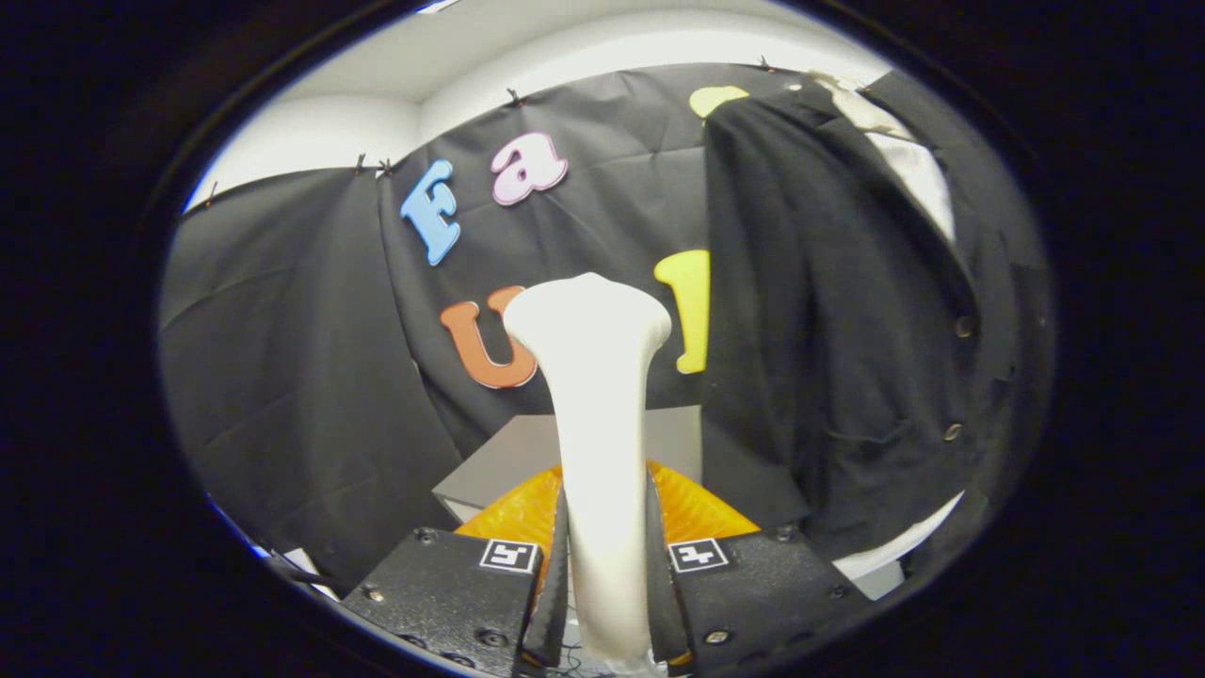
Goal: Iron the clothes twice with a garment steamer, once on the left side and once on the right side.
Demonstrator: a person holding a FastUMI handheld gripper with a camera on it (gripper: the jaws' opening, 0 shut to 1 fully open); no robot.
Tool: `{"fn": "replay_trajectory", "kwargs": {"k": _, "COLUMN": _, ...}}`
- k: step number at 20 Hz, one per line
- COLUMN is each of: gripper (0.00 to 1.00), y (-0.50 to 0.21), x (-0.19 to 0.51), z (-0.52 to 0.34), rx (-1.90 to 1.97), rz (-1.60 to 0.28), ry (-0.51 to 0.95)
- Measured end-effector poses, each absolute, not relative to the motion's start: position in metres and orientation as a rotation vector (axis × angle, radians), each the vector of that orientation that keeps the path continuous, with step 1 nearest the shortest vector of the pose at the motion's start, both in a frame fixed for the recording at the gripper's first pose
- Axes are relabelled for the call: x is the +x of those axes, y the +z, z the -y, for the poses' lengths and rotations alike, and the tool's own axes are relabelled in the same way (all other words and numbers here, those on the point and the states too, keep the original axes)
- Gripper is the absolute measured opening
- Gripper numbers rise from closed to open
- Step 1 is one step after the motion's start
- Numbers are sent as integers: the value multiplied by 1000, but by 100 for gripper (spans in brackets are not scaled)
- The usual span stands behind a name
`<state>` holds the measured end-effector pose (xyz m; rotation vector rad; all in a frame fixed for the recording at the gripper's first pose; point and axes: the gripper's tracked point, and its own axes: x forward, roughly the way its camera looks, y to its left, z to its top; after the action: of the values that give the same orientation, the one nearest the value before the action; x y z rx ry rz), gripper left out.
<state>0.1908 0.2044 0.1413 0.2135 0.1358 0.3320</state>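
So the tool (607,603) is pinching the garment steamer (593,424) by its stiff, smooth neck; looks light but slippery. Soft dark jacket (828,330) is hanging just beside it.

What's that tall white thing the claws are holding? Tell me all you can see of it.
It is the garment steamer, smooth, glossy and cream-white, plastic by its look. A slim neck rises upright and flares into a wide, rounded head. The gripper is shut on its neck, a finger pressing each side. The head is level with the dark jacket hanging beside it and does not touch it.
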Motion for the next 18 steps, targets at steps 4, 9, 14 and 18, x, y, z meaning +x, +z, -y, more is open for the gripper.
{"fn": "replay_trajectory", "kwargs": {"k": 4, "gripper": 37, "y": 150, "x": 153, "z": -135, "rx": 217, "rz": -80, "ry": 237}}
{"fn": "replay_trajectory", "kwargs": {"k": 9, "gripper": 37, "y": 162, "x": 130, "z": -52, "rx": 225, "rz": -34, "ry": 105}}
{"fn": "replay_trajectory", "kwargs": {"k": 14, "gripper": 37, "y": 188, "x": 131, "z": -2, "rx": 228, "rz": 32, "ry": 23}}
{"fn": "replay_trajectory", "kwargs": {"k": 18, "gripper": 37, "y": 205, "x": 155, "z": 18, "rx": 219, "rz": 51, "ry": -21}}
